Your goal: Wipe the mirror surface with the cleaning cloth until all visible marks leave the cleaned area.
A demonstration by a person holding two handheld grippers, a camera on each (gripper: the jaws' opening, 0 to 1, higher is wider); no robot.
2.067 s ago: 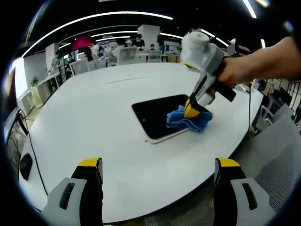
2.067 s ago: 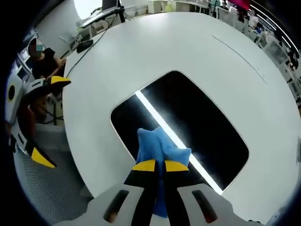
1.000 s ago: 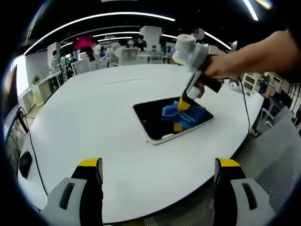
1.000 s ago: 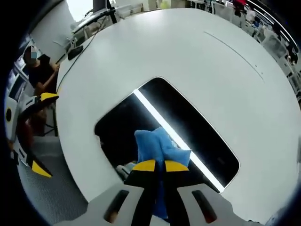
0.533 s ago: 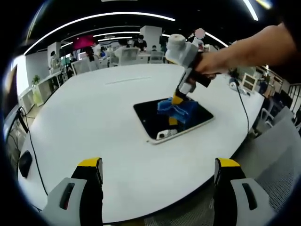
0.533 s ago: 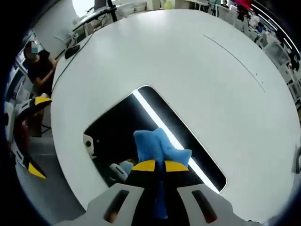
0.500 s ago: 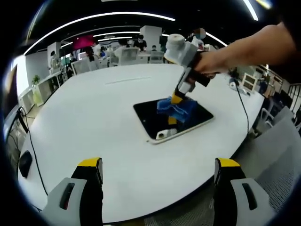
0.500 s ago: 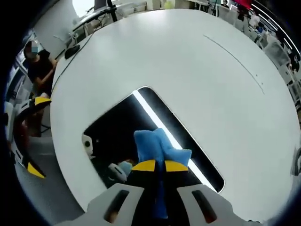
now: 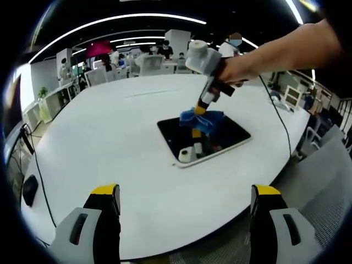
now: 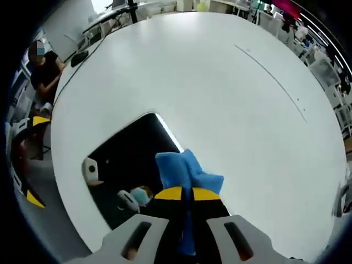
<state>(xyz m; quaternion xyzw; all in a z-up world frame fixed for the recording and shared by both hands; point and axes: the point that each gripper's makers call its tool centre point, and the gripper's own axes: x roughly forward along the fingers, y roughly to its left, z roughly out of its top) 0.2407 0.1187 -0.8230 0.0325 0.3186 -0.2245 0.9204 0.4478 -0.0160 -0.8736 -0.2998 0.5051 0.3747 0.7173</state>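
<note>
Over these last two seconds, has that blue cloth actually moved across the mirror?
Yes. The blue cloth slid from the mirror's near-right corner to its far edge.

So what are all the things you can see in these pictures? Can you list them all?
mirror: one, dark glass with a pale edge, flat on the table, right of middle in the left gripper view
cleaning cloth: one, blue, bunched, on the mirror's far part
table: one, white, round, big
computer mouse: one, black, with a cable, near the table's left edge
desks and chairs: several, pale, in the office behind the table
people: a few, small and far off, at the back
right gripper: one, grey with yellow tips, shut on the cloth, held by a hand
left gripper: one, grey with yellow tips, jaws wide apart, holding nothing, over the table's near edge
</note>
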